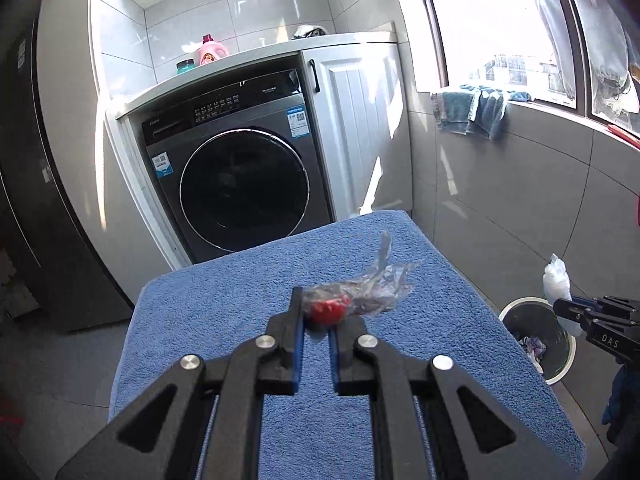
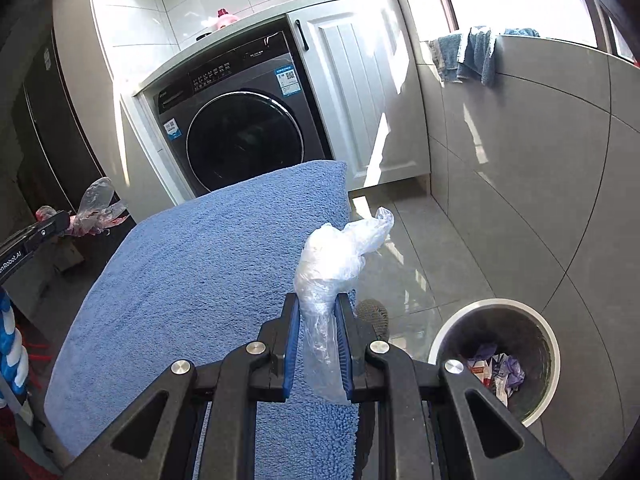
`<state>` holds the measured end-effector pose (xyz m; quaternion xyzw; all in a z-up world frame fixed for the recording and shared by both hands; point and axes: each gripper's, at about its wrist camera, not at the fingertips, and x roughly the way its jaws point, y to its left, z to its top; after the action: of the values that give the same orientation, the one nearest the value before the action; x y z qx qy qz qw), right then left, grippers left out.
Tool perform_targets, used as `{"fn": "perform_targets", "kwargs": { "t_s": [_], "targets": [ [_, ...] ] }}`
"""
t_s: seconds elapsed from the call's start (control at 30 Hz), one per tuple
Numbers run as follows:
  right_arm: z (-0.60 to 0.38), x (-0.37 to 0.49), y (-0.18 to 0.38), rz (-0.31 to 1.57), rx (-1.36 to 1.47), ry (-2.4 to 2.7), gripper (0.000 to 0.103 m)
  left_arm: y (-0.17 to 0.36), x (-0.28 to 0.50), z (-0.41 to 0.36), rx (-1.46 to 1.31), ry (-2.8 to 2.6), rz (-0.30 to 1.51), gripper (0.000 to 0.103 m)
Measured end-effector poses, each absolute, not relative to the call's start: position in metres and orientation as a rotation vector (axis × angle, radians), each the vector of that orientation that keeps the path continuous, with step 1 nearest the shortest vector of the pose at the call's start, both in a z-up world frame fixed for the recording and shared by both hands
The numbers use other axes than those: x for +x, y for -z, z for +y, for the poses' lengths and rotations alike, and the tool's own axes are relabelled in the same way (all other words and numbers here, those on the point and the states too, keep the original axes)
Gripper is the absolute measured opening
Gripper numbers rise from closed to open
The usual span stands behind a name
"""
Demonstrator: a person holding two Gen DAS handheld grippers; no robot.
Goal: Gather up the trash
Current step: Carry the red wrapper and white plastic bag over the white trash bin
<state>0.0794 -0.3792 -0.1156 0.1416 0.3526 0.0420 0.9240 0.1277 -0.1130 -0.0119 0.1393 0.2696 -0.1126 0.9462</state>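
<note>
My left gripper [image 1: 318,312] is shut on a clear plastic wrapper with a red piece inside [image 1: 352,292], held above the blue towel-covered surface [image 1: 224,320]. The same wrapper [image 2: 94,212] shows at the left edge of the right wrist view, in the left gripper [image 2: 60,220]. My right gripper [image 2: 318,304] is shut on a crumpled clear plastic bag [image 2: 336,256] that sticks up past the fingertips, just over the towel's right edge. The right gripper [image 1: 564,308] with its bag [image 1: 556,280] hangs beside the white-rimmed bin [image 1: 536,340]. The bin [image 2: 494,308] stands on the floor, with crumpled paper trash inside.
A dark front-loading washing machine [image 1: 240,176] sits under a white counter beside a white cabinet door [image 1: 360,128]. Blue towels [image 1: 472,112] hang on the window ledge. Grey tiled wall [image 2: 540,160] rises right behind the bin. A small dark round thing [image 2: 374,312] lies on the floor by the towel's edge.
</note>
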Motion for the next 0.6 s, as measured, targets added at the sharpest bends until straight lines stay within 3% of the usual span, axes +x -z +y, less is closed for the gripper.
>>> {"fn": "perform_targets", "kwargs": {
  "t_s": [0.27, 0.6],
  "targets": [
    [-0.460, 0.063, 0.160, 0.787, 0.406, 0.061, 0.017, 0.035, 0.142, -0.232, 0.397, 0.460, 0.616, 0.009],
    [-0.528, 0.062, 0.218, 0.871, 0.508, 0.191, 0.017, 0.106, 0.156, -0.373, 0.574, 0.696, 0.736, 0.010]
  ]
}}
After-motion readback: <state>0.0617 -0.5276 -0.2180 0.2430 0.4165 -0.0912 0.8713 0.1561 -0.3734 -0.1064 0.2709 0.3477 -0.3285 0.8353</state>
